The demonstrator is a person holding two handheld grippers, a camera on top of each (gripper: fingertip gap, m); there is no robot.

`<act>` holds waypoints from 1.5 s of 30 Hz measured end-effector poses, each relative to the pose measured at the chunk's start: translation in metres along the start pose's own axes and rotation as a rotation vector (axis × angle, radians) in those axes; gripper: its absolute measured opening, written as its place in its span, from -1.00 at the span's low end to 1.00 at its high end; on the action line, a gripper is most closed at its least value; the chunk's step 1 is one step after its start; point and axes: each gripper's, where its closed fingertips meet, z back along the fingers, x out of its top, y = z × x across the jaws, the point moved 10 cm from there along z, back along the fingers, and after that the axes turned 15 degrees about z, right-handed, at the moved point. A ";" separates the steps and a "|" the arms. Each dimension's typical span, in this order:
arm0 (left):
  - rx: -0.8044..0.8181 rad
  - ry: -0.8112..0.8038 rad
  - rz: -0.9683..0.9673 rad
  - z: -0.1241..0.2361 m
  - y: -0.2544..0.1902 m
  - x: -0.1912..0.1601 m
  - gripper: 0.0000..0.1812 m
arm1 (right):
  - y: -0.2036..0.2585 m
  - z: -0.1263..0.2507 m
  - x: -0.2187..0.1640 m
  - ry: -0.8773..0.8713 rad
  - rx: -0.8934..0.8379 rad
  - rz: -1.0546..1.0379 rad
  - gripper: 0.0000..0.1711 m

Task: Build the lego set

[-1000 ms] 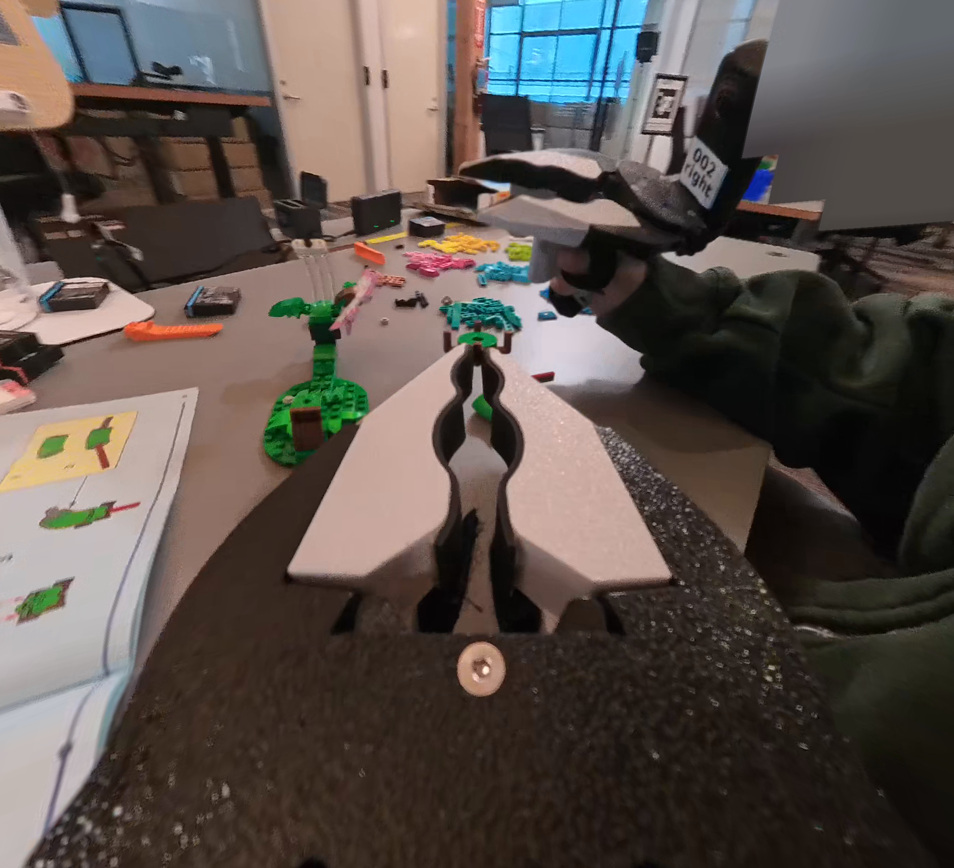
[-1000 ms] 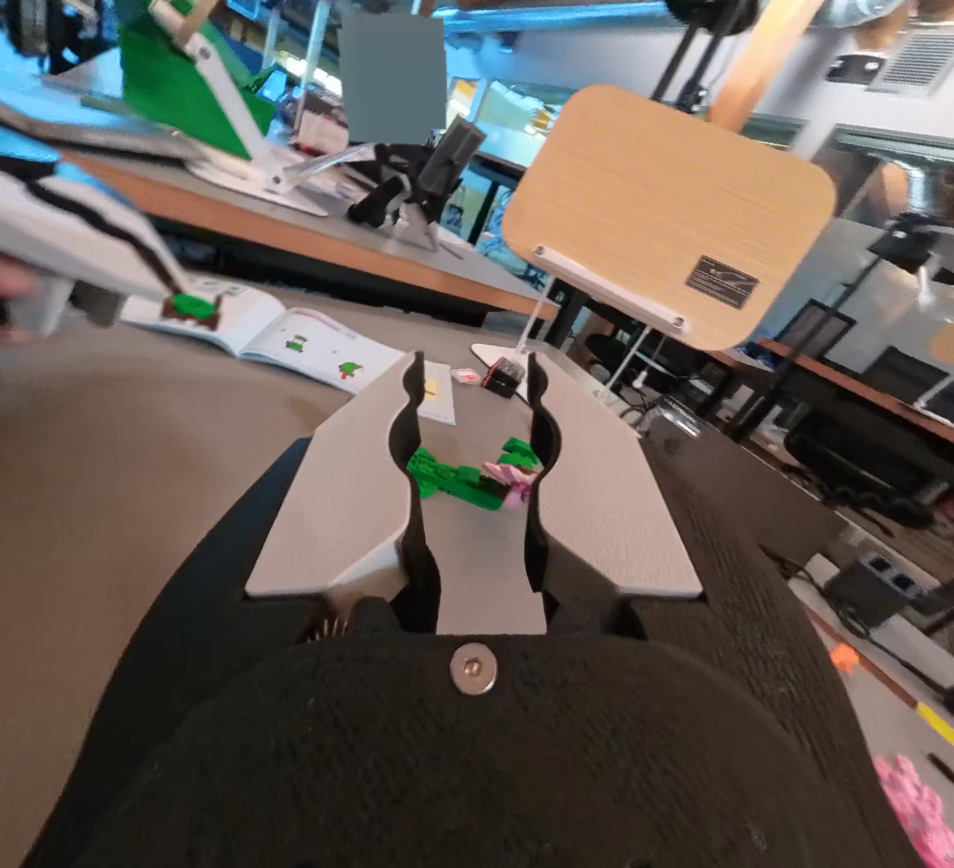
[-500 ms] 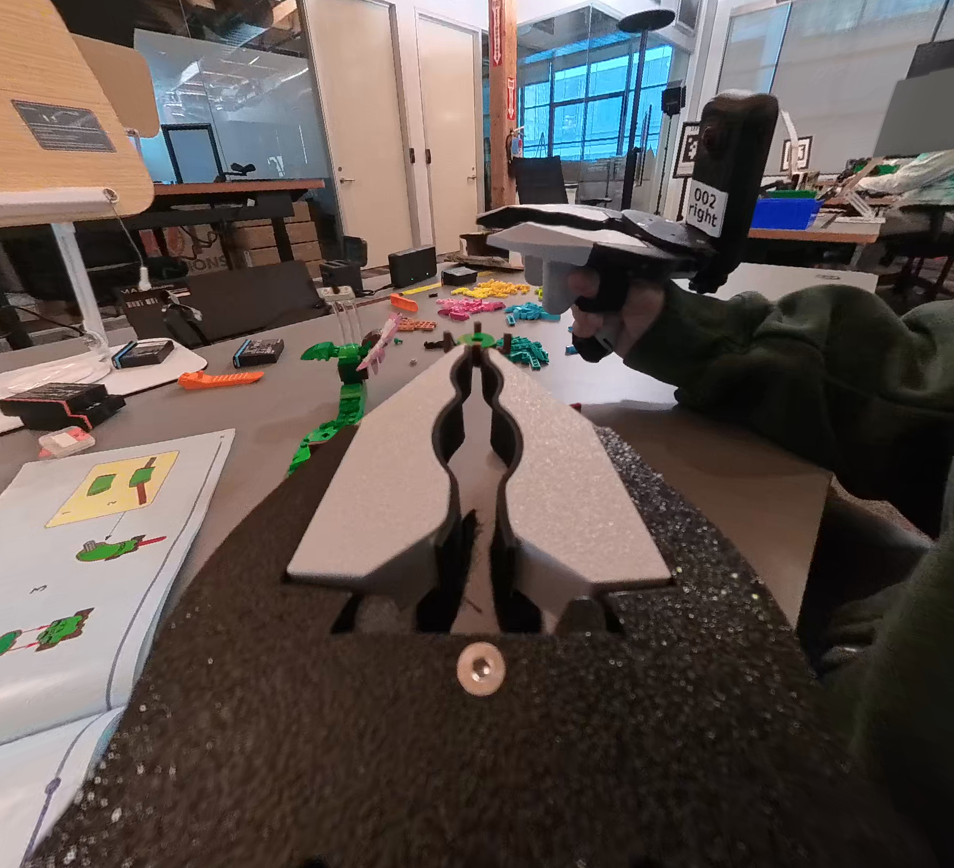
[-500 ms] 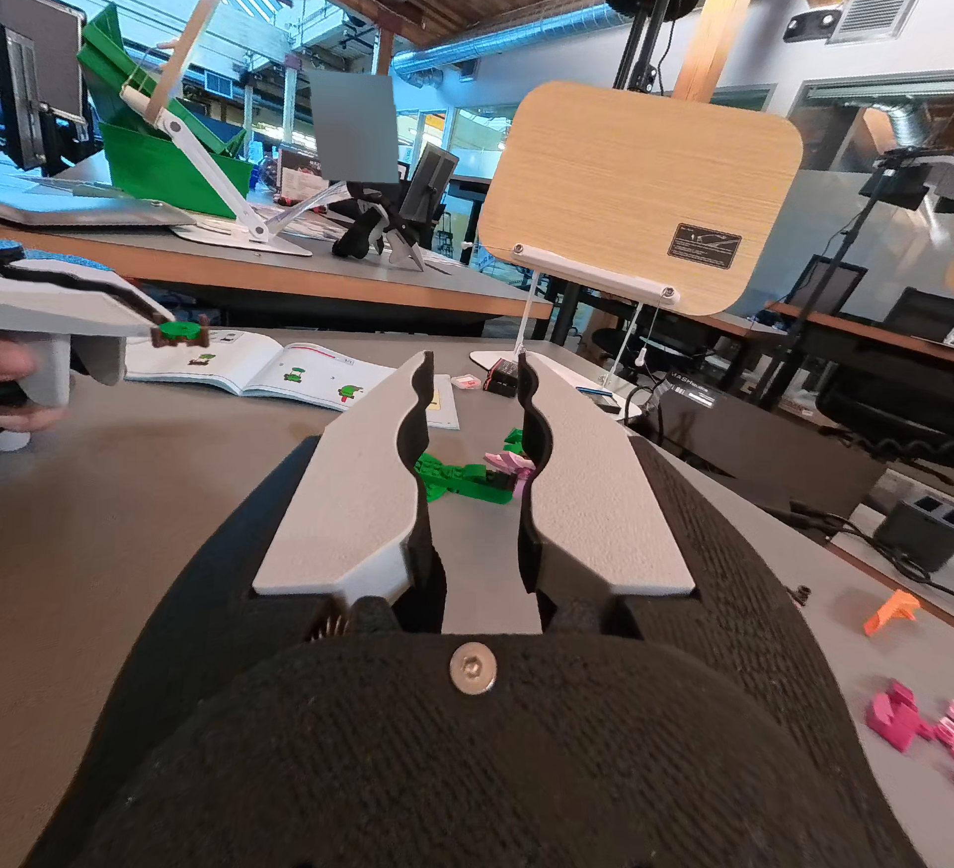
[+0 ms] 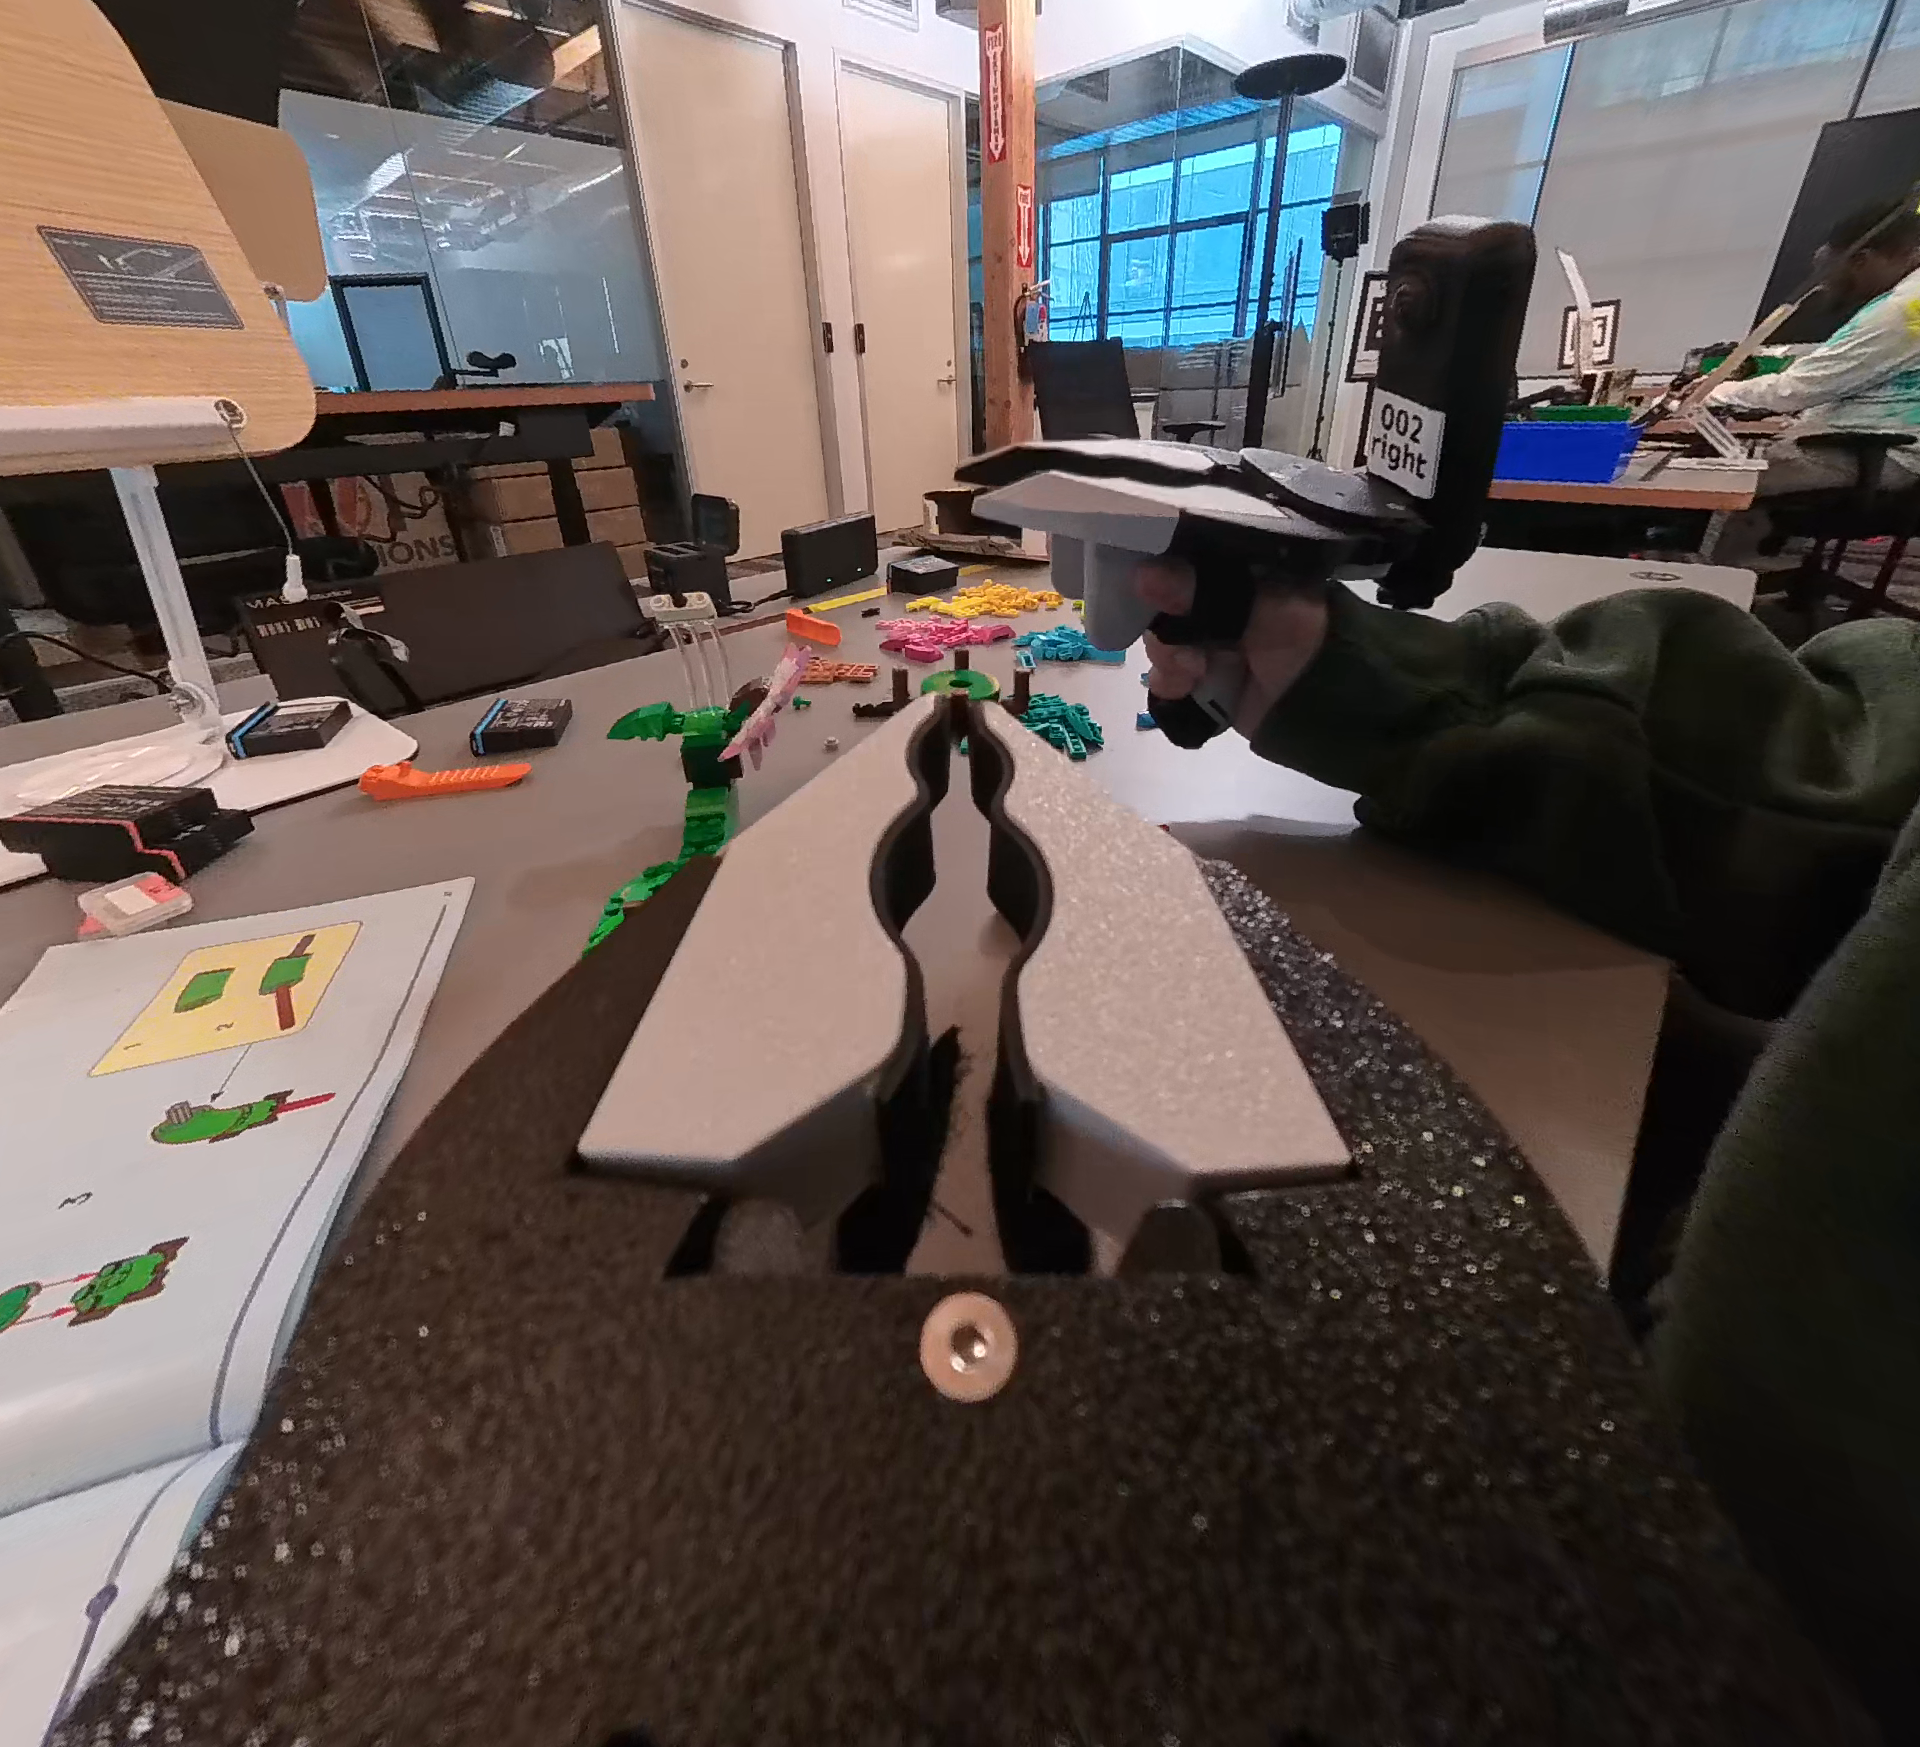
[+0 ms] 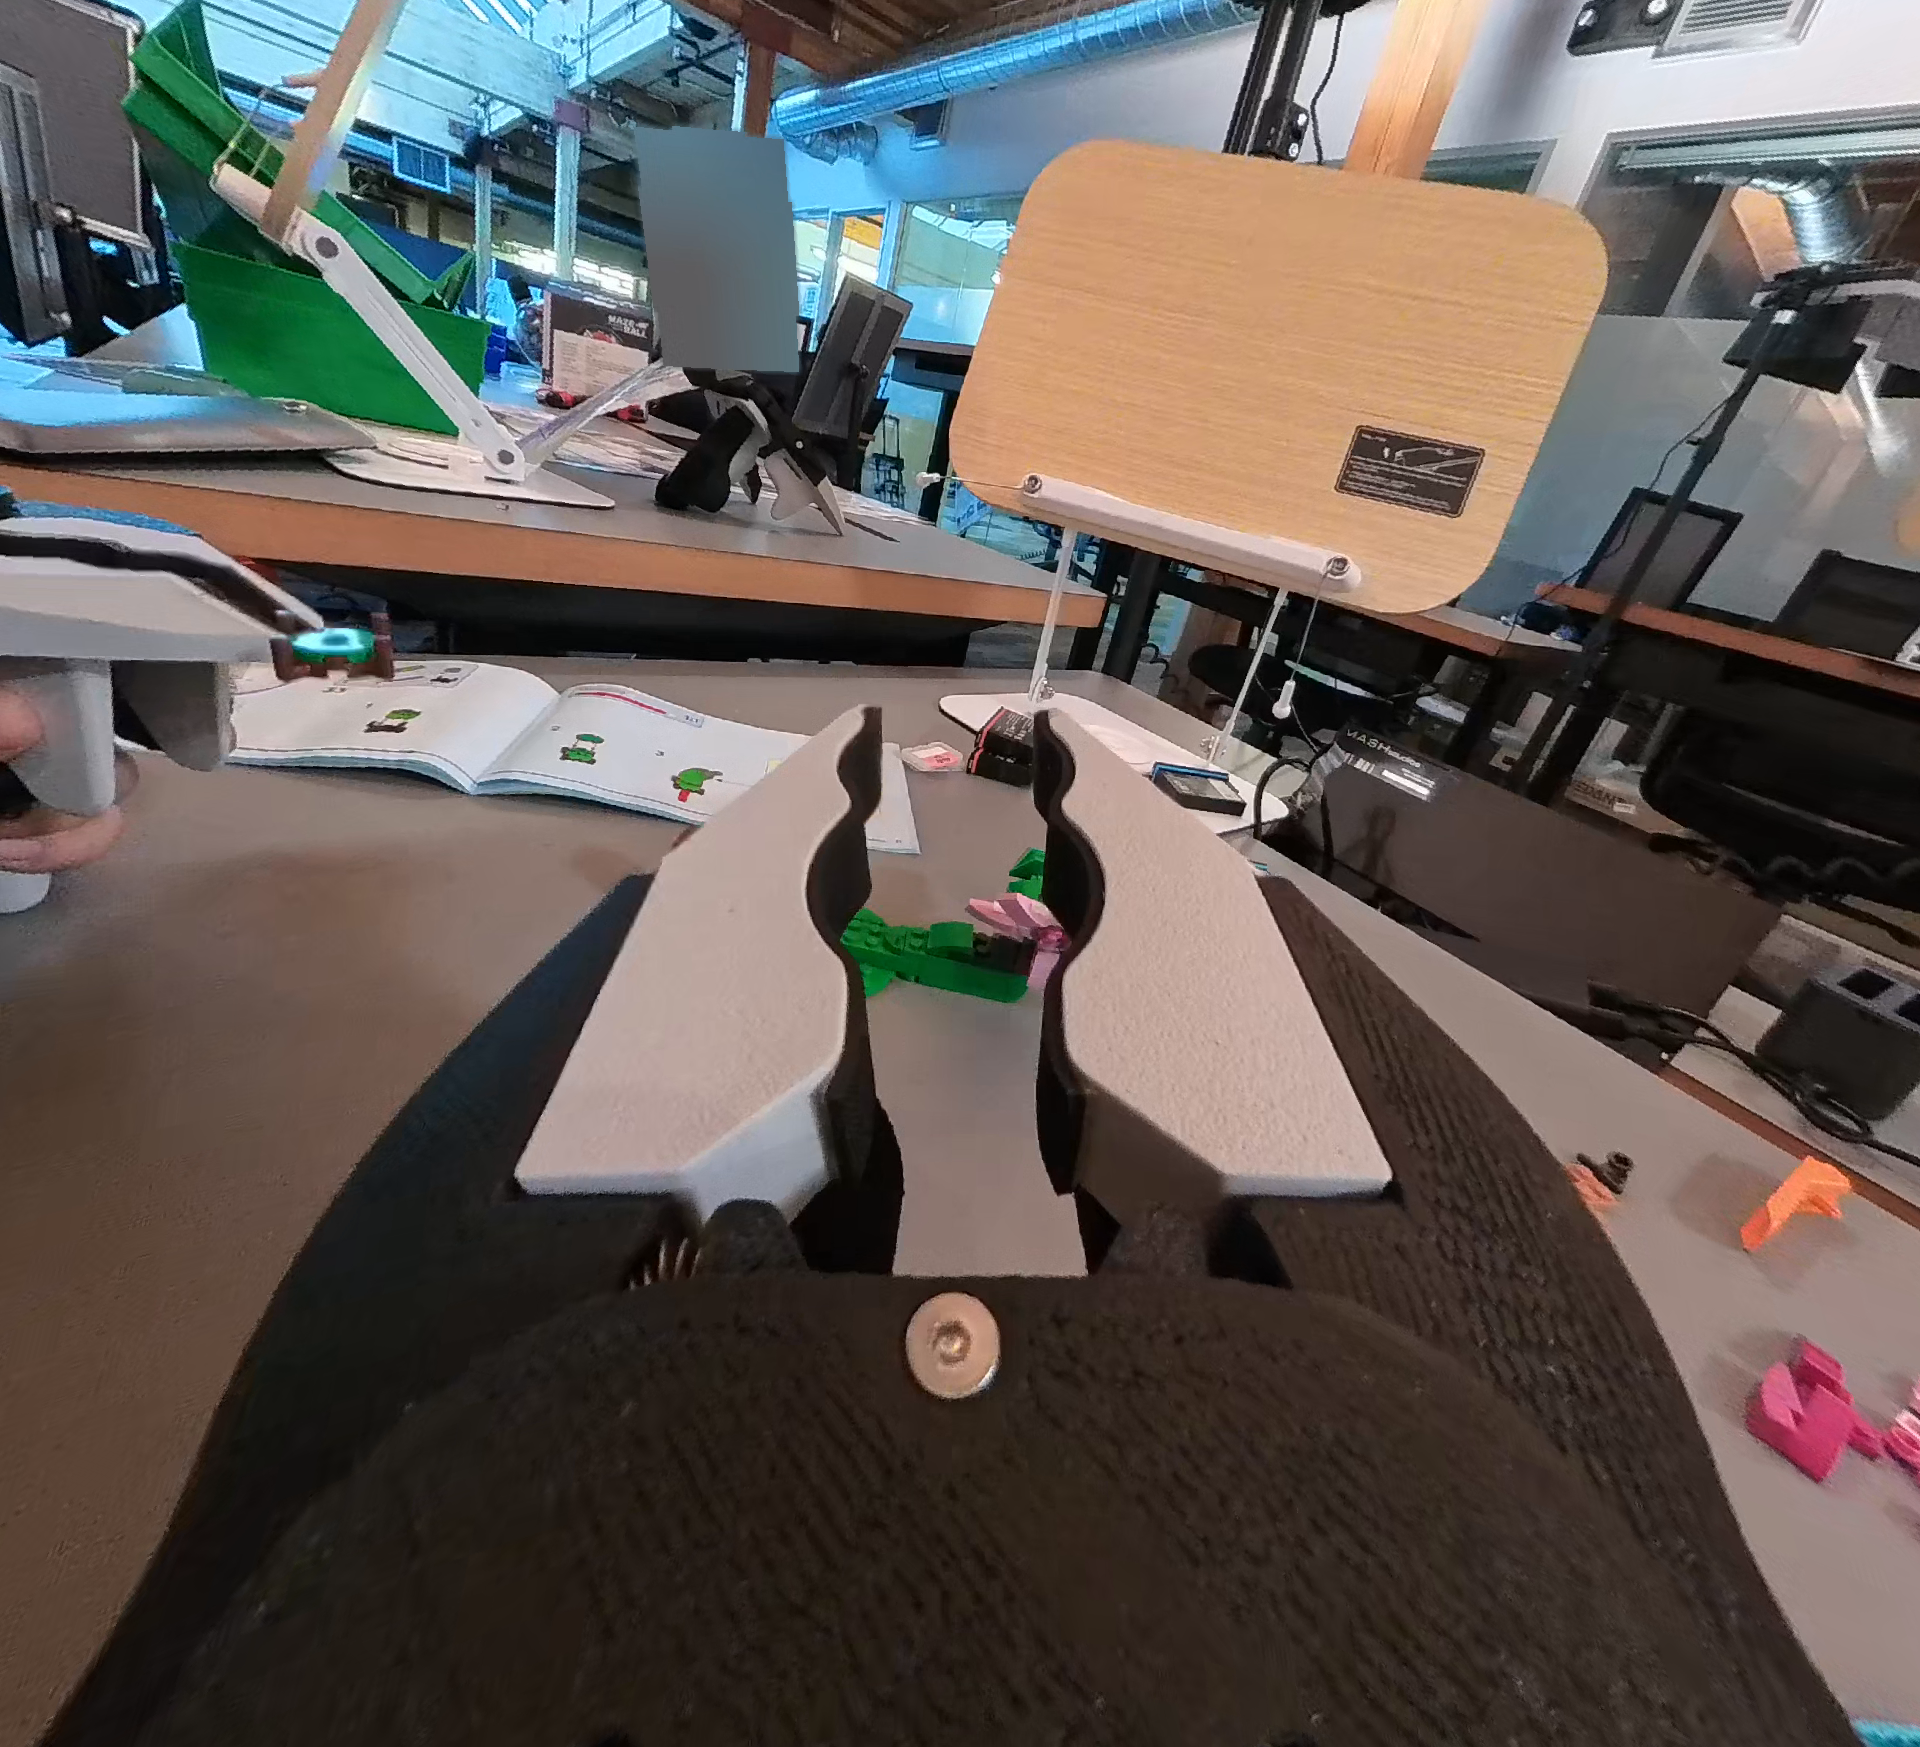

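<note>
My left gripper is shut on a small green round piece with brown pegs and holds it above the table. It also shows at the left of the right wrist view, with the piece at its tip. The green plant build with a pink flower stands on the grey table, just left of my left fingers. My right gripper is open and empty, and the build lies beyond its fingers. In the left wrist view the right gripper hovers at the right, above the table.
An open instruction booklet lies at the left, also seen in the right wrist view. Yellow, pink and teal brick piles lie behind. An orange brick separator, black boxes and a wooden book stand are nearby. Spacing between my two grippers at the tips: around 15 cm. The build is about 15 cm from my right fingertips. It turns up in the left wrist view as well.
Both grippers have tilted upward and risen over the table. The left still holds the green piece. The right jaws have narrowed slightly but stay open.
</note>
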 end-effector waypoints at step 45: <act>-0.016 0.014 -0.059 -0.014 0.003 -0.001 -1.00 | 0.018 0.002 -0.016 0.347 0.514 0.068 -0.73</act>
